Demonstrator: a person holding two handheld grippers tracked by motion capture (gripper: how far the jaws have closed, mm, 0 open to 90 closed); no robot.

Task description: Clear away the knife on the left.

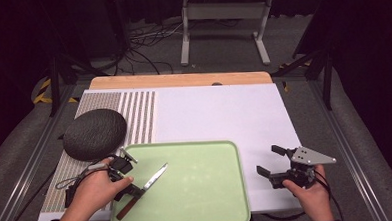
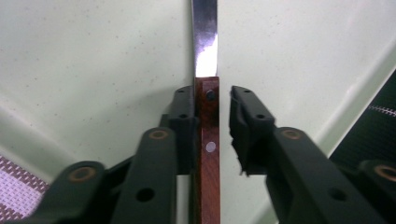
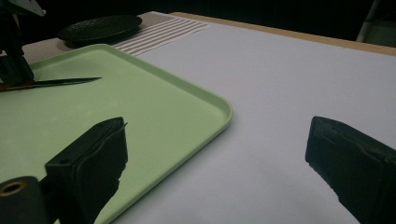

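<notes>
As the knife (image 1: 143,189) lay flat on the green tray (image 1: 207,190), toward its left side with the blade pointing up and right, we judged the placing nearly done. The left gripper (image 2: 218,109) straddled the wooden handle (image 2: 208,154); one pad lay against it, the other stood clear, so the grip looked released. Withdrawal of the left hand (image 1: 90,192) remained. The right gripper (image 1: 272,163) hovered spread and empty over the white table (image 1: 219,114), right of the tray. A dark plate (image 1: 95,133) sat on the striped mat (image 1: 139,118).
</notes>
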